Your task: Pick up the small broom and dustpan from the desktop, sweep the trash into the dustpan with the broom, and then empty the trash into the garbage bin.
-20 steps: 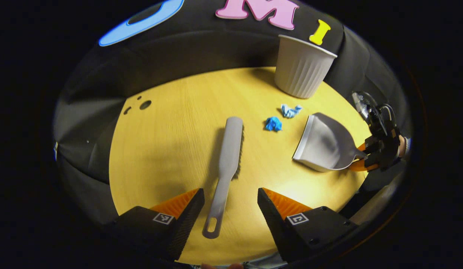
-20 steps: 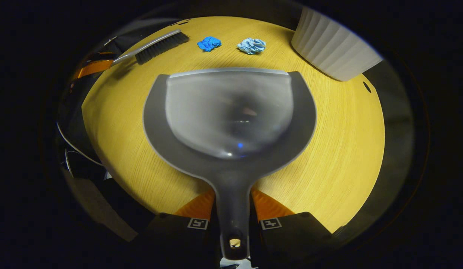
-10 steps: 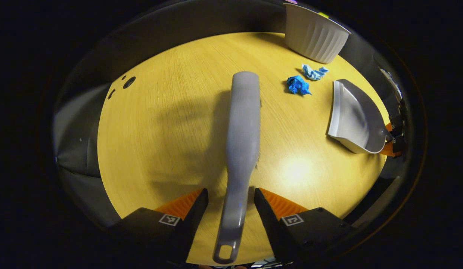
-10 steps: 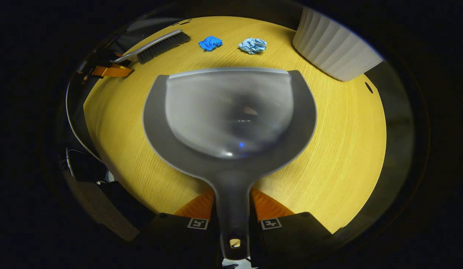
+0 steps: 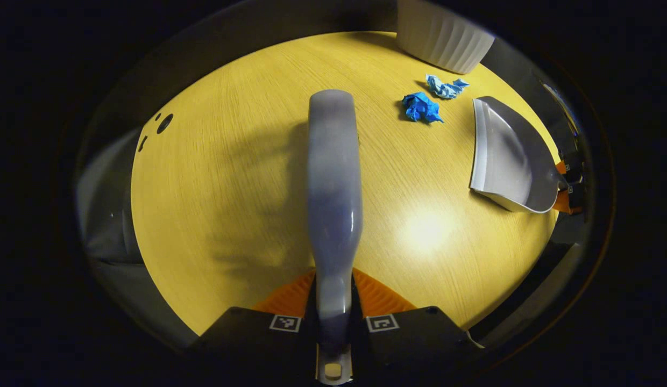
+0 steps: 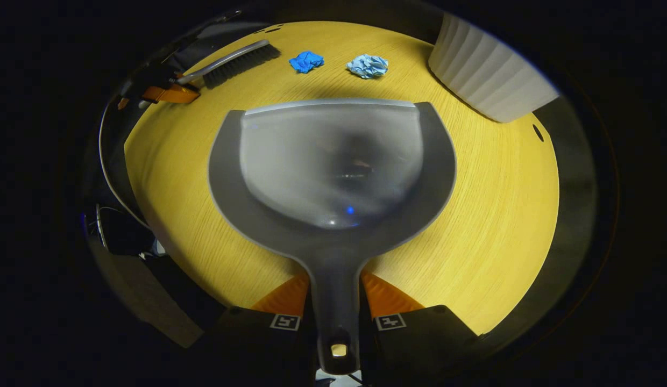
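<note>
My left gripper (image 5: 333, 293) is shut on the handle of the grey broom (image 5: 333, 177), whose back runs straight ahead over the yellow table (image 5: 231, 177). The right gripper (image 6: 336, 293) is shut on the handle of the grey dustpan (image 6: 333, 161), its mouth facing away toward the trash. Two crumpled paper balls lie ahead: a dark blue one (image 6: 306, 61) (image 5: 419, 107) and a light blue one (image 6: 368, 65) (image 5: 444, 87). In the right gripper view the broom (image 6: 236, 60) and the left gripper (image 6: 164, 92) sit at far left. In the left gripper view the dustpan (image 5: 508, 161) is at the right.
A white ribbed garbage bin (image 6: 489, 72) (image 5: 444, 45) stands at the table's far edge, beyond the paper balls. Small dark holes (image 5: 164, 122) mark the tabletop at the left. The table edge curves round close behind both grippers.
My left gripper moved forward over the broom handle and closed on it. The right gripper stayed shut on the dustpan, barely shifting.
</note>
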A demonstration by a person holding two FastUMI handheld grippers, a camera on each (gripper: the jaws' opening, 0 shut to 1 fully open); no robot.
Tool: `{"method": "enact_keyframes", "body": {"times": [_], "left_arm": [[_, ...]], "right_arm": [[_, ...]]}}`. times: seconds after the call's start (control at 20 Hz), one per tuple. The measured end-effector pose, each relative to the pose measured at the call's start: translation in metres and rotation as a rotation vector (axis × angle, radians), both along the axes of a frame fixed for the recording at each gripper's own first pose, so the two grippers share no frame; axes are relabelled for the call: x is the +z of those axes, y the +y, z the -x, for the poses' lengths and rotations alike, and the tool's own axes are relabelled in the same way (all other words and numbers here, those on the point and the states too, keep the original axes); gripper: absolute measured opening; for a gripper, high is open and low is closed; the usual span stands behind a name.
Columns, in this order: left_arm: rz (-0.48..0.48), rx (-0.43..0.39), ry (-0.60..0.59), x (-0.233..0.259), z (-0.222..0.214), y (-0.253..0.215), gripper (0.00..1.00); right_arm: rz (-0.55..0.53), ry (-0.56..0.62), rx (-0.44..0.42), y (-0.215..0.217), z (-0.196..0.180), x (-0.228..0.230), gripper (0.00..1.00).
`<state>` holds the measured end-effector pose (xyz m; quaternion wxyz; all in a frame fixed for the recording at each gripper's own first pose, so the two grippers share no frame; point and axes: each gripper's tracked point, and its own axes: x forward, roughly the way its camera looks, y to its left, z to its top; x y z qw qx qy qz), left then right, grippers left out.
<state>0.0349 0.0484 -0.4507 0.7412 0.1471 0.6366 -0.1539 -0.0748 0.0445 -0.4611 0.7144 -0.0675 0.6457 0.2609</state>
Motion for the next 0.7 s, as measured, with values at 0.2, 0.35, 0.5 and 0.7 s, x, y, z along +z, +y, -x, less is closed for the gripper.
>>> {"method": "enact_keyframes", "body": {"times": [0.2, 0.35, 0.5, 0.7], "left_arm": [[0.012, -0.014, -0.042, 0.006, -0.037, -0.023, 0.28], [0.064, -0.058, -0.077, 0.016, -0.071, -0.056, 0.27], [0.082, -0.144, -0.074, 0.016, -0.093, -0.083, 0.28], [0.137, -0.232, -0.021, 0.013, -0.095, -0.119, 0.27]], "right_arm": [[0.009, -0.004, -0.019, -0.003, -0.014, 0.004, 0.35], [0.013, 0.002, -0.004, -0.002, -0.022, 0.006, 0.35], [0.001, -0.012, -0.003, -0.001, -0.031, 0.012, 0.35], [-0.01, -0.028, 0.0, -0.001, -0.036, 0.009, 0.35]]}}
